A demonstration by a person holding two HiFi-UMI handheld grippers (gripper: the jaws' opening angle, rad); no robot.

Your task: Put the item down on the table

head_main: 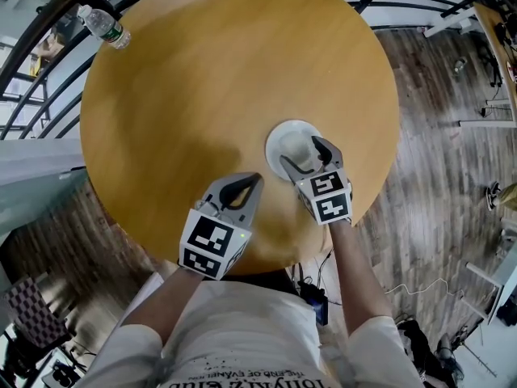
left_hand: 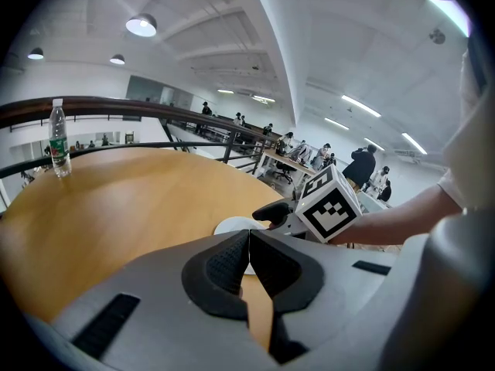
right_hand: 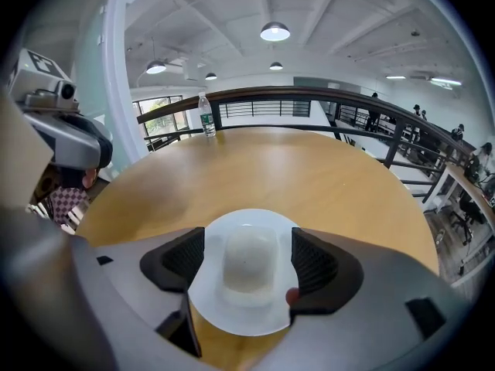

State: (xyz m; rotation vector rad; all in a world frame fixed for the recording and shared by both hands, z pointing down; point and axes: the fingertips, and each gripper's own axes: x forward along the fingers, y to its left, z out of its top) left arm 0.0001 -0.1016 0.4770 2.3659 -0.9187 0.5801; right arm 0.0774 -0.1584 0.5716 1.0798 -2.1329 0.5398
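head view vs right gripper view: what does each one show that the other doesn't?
Head view only: the left gripper with its fingers closed together and nothing between them, plus the person's shirt. Right gripper view only: ceiling lamps, and the clear gaps on either side between the fingers of the right gripper and the raised centre of the white item. Both: the round table, the water bottle at its far edge, and the white item lying between the open right fingers.
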